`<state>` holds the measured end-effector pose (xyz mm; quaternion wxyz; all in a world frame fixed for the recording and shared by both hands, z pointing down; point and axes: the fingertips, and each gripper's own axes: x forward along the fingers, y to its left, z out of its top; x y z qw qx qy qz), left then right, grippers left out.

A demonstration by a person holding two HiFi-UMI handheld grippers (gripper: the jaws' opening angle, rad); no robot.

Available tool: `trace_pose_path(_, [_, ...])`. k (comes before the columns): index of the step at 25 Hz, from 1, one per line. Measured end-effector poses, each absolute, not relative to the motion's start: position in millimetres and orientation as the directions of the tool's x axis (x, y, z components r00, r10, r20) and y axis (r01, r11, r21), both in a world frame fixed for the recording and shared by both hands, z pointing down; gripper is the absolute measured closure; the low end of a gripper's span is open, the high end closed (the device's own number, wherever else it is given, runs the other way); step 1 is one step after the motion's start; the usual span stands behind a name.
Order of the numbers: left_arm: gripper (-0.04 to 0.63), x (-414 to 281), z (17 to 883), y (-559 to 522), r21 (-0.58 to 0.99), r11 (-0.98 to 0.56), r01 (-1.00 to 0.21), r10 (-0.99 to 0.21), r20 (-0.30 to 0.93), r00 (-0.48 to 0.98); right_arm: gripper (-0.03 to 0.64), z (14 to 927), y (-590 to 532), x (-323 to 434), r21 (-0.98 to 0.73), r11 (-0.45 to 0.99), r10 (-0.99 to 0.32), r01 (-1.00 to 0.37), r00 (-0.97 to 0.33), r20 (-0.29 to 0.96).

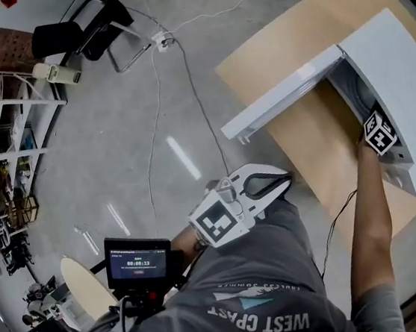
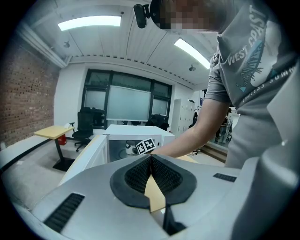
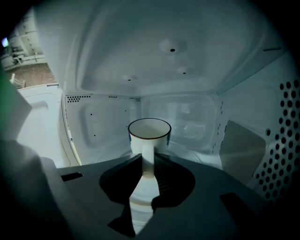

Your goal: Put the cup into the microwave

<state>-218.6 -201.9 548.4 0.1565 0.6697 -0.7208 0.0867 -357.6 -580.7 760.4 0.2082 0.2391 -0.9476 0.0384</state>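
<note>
A white cup (image 3: 149,135) with a dark rim stands upright inside the white microwave (image 1: 398,63), whose door (image 1: 283,103) hangs open to the left. My right gripper (image 3: 147,158) reaches into the cavity and is shut on the cup's handle, which shows as a white strip between the jaws. In the head view only its marker cube (image 1: 379,135) and the person's forearm show at the microwave's mouth. My left gripper (image 1: 281,182) hovers low in front of the table, shut and with nothing in it. In the left gripper view its pads (image 2: 161,176) meet in a closed seam.
The microwave sits on a tan table (image 1: 283,39). Cables (image 1: 155,93) trail over the grey floor towards a black chair (image 1: 78,31). A wire shelf (image 1: 3,149) lines the left side. A small screen (image 1: 139,264) is mounted at the person's chest.
</note>
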Motion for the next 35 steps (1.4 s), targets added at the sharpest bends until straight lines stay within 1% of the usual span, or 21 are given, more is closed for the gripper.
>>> trace_pose_path(5, [0.574, -218.6, 547.1, -207.7, 0.096, 0.086, -0.992, -0.939, 0.341, -0.049, 0.541, 758.4, -580.2, -355.1, -0.007, 0.902, -0.392, -0.432, -0.826, 0.404])
trace_pose_path(9, [0.574, -213.0, 546.1, -210.7, 0.091, 0.064, -0.994, -0.941, 0.337, -0.03, 0.474, 755.6, -577.3, -350.3, -0.04, 0.909, -0.367, -0.415, -0.841, 0.399])
trace_pose_path(10, [0.574, -212.5, 545.4, -209.5, 0.088, 0.057, -0.994, -0.941, 0.337, -0.024, 0.468, 754.6, -575.8, -349.3, -0.044, 0.907, -0.368, -0.418, -0.841, 0.397])
trace_pose_path(15, [0.574, -226.8, 530.8, -185.4, 0.079, 0.027, -0.997, -0.945, 0.326, 0.0, 0.465, 749.7, -553.5, -350.2, -0.05, 0.898, -0.381, -0.438, -0.828, 0.413])
trace_pose_path(20, [0.574, -199.5, 532.3, -167.8, 0.068, -0.003, -0.998, -0.963, 0.27, 0.021, 0.465, 746.3, -535.7, -301.8, -0.043, 0.891, -0.397, -0.452, -0.821, 0.411])
trace_pose_path(22, [0.574, -196.3, 530.4, -151.1, 0.076, -0.027, -0.997, -0.965, 0.258, 0.046, 0.465, 727.8, -516.5, -286.3, -0.055, 0.885, -0.406, -0.463, -0.822, 0.399])
trace_pose_path(24, [0.574, -208.6, 509.2, -123.8, 0.051, -0.072, -0.996, -0.966, 0.244, 0.082, 0.465, 688.2, -488.3, -280.2, -0.066, 0.875, -0.425, -0.48, -0.824, 0.374])
trace_pose_path(26, [0.574, -221.1, 486.2, -91.3, 0.023, -0.101, -0.995, -0.972, 0.21, 0.103, 0.465, 649.8, -455.3, -270.9, -0.076, 0.869, -0.439, -0.49, -0.832, 0.34])
trace_pose_path(28, [0.574, -222.0, 482.0, -70.1, 0.021, -0.103, -0.994, -0.979, 0.175, 0.105, 0.465, 626.4, -430.8, -253.6, -0.095, 0.869, -0.443, -0.486, -0.848, 0.292])
trace_pose_path(30, [0.574, -215.0, 490.4, -62.2, 0.018, -0.11, -0.994, -0.978, 0.176, 0.112, 0.47, 607.5, -416.1, -233.2, -0.118, 0.871, -0.442, -0.476, -0.866, 0.234])
trace_pose_path(31, [0.574, -209.8, 494.3, -60.3, 0.013, -0.121, -0.993, -0.976, 0.18, 0.121, 0.489, 597.4, -409.2, -222.4, -0.129, 0.874, -0.438, -0.468, -0.875, 0.205])
trace_pose_path(33, [0.574, -199.9, 497.2, -56.0, 0.0, -0.147, -0.989, -0.974, 0.174, 0.144, 0.565, 573.5, -391.5, -202.5, -0.152, 0.887, -0.417, -0.437, -0.897, 0.145])
trace_pose_path(35, [0.574, -195.8, 492.5, -44.9, -0.014, -0.171, -0.985, -0.973, 0.158, 0.166, 0.588, 542.7, -362.4, -187.8, -0.162, 0.905, -0.384, -0.394, -0.919, 0.091])
